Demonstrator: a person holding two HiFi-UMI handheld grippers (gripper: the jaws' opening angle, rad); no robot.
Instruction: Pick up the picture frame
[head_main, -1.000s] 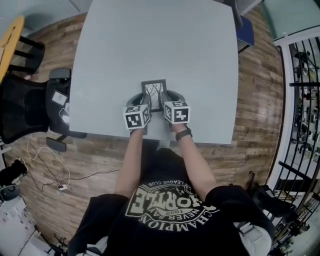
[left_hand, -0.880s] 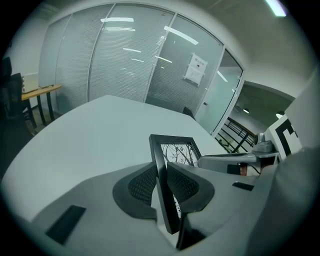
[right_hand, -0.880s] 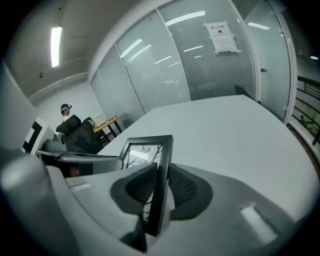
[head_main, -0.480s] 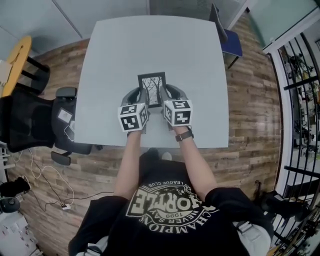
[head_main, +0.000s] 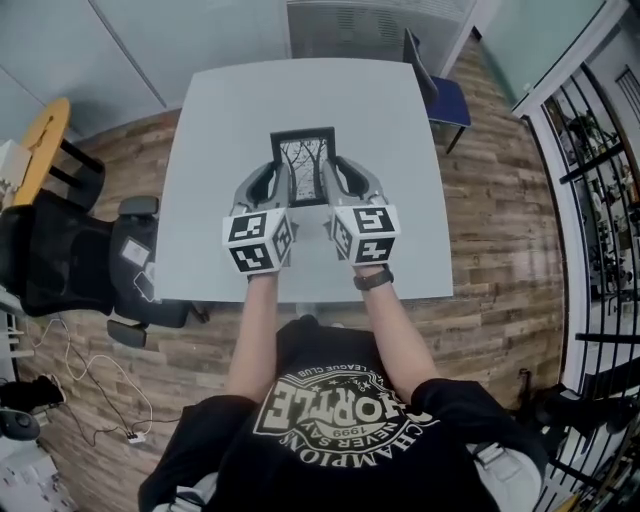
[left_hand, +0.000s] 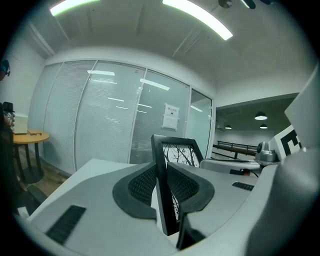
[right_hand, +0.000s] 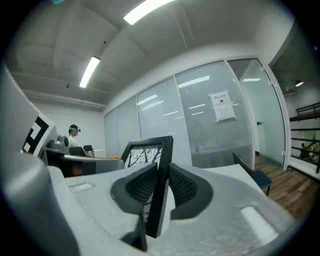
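Over the grey table (head_main: 215, 140), the left gripper (head_main: 272, 183) and right gripper (head_main: 343, 180) each clamp one side edge of the picture frame (head_main: 303, 163), so any uneven pull could twist it loose.

Picture frame (head_main: 303, 160) sides hidden by left tool (head_main: 274, 180), right tool (head_main: 338, 178) (head view); wall notice (right_hand: 220, 106) unreadable.

Grey table (head_main: 215, 130) top open all round. Picture frame (head_main: 303, 165) fills the gap between left gripper (head_main: 270, 182) and right gripper (head_main: 345, 180). Black office chair (head_main: 60, 265) crowds table's left edge, blue chair (head_main: 447, 100) at far right corner, black railing (head_main: 590, 150) further right.
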